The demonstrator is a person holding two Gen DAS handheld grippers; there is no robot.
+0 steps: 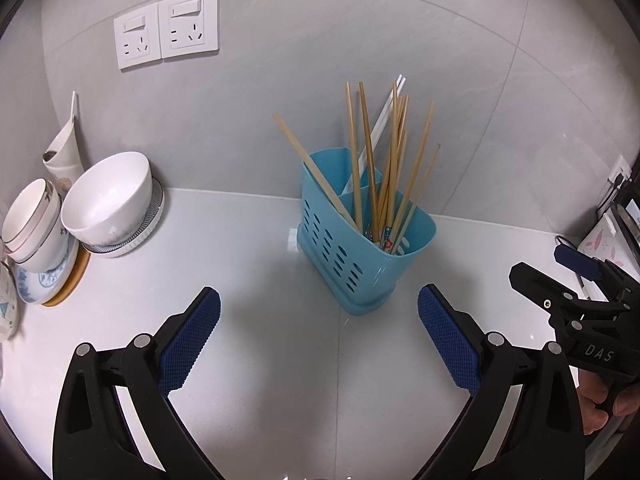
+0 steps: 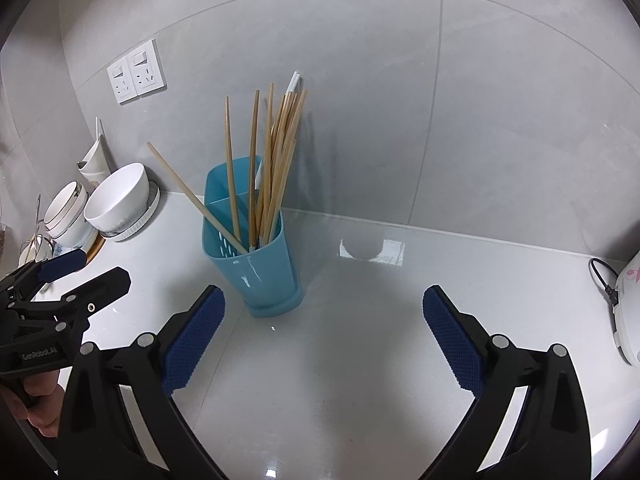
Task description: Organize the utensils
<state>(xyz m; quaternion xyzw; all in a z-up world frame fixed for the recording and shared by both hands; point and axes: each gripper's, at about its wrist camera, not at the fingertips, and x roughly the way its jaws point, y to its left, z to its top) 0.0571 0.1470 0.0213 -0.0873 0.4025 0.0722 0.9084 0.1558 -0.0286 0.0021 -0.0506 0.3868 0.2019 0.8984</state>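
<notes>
A blue perforated utensil holder (image 1: 360, 256) stands on the white counter near the wall and also shows in the right wrist view (image 2: 260, 264). It holds several wooden chopsticks (image 1: 394, 168) and a white pair; one wooden chopstick (image 1: 316, 172) leans out to the left. My left gripper (image 1: 320, 340) is open and empty, a short way in front of the holder. My right gripper (image 2: 324, 336) is open and empty, to the right of the holder. Each gripper shows in the other's view: the right gripper (image 1: 560, 276) and the left gripper (image 2: 84, 272).
Stacked white bowls (image 1: 108, 200) and plates (image 1: 52, 276) stand at the left by the wall. Wall sockets (image 1: 168, 28) are above them. A white appliance (image 2: 628, 304) with a cable sits at the right edge of the counter.
</notes>
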